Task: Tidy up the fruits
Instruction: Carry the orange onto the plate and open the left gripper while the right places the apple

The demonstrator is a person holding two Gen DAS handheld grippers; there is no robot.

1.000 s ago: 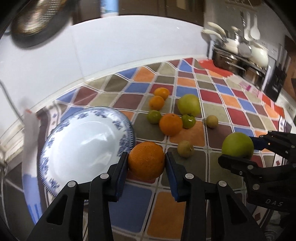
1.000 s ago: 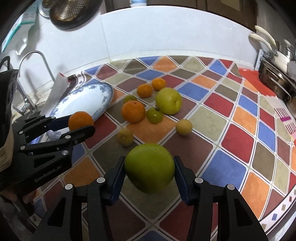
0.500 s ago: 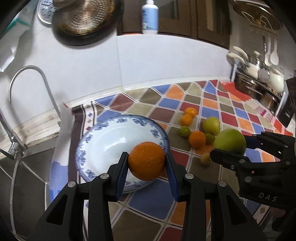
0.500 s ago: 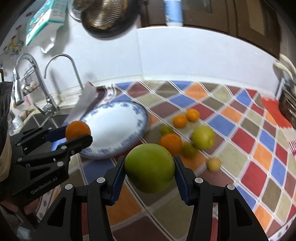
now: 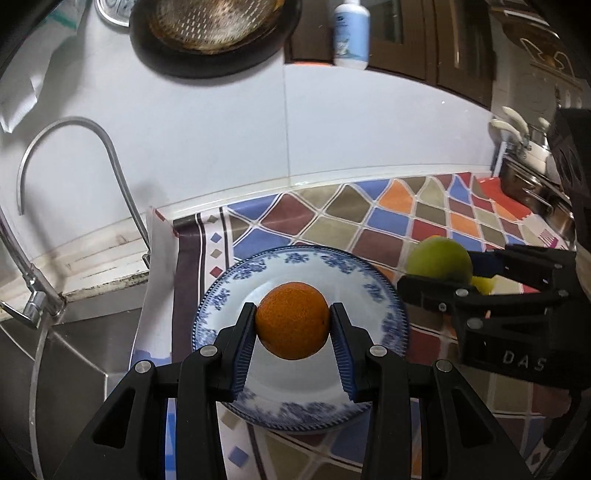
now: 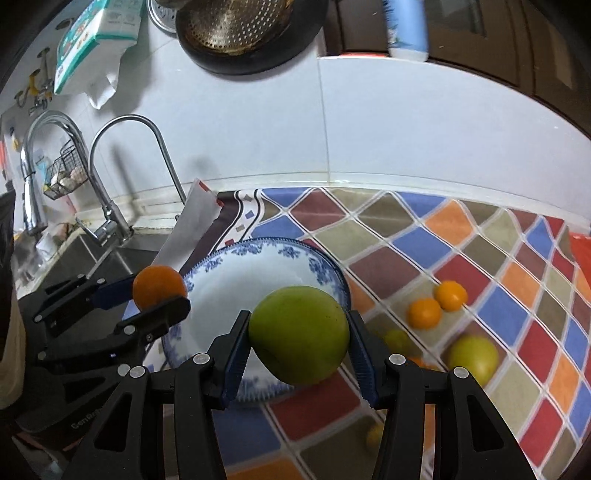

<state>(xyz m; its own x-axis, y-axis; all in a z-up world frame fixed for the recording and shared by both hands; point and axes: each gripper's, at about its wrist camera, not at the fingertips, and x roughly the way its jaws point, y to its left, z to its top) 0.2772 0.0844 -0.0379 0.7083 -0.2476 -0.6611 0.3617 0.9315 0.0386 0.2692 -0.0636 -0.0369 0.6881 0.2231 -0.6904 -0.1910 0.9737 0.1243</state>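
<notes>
My left gripper (image 5: 292, 326) is shut on an orange (image 5: 292, 319) and holds it above the blue-and-white plate (image 5: 391, 306). My right gripper (image 6: 298, 336) is shut on a large green fruit (image 6: 298, 334), held over the plate's (image 6: 207, 273) right rim. In the left wrist view the right gripper (image 5: 443, 273) with the green fruit (image 5: 439, 258) is at the plate's right side. In the right wrist view the left gripper (image 6: 160, 295) with the orange (image 6: 159, 287) is at the plate's left side. Two small oranges (image 6: 436, 304) and a green-yellow fruit (image 6: 472, 356) lie on the checked cloth.
A sink with a curved tap (image 5: 74, 173) lies left of the plate. The colourful checked cloth (image 6: 461, 258) covers the counter. A white wall runs along the back, with a pan (image 5: 210, 33) and a bottle (image 5: 351, 33) above. Pots (image 5: 532, 177) stand at the far right.
Both grippers have moved left with their fruit, from over the cloth to over the plate. The loose fruit has dropped out to the right of the views.
</notes>
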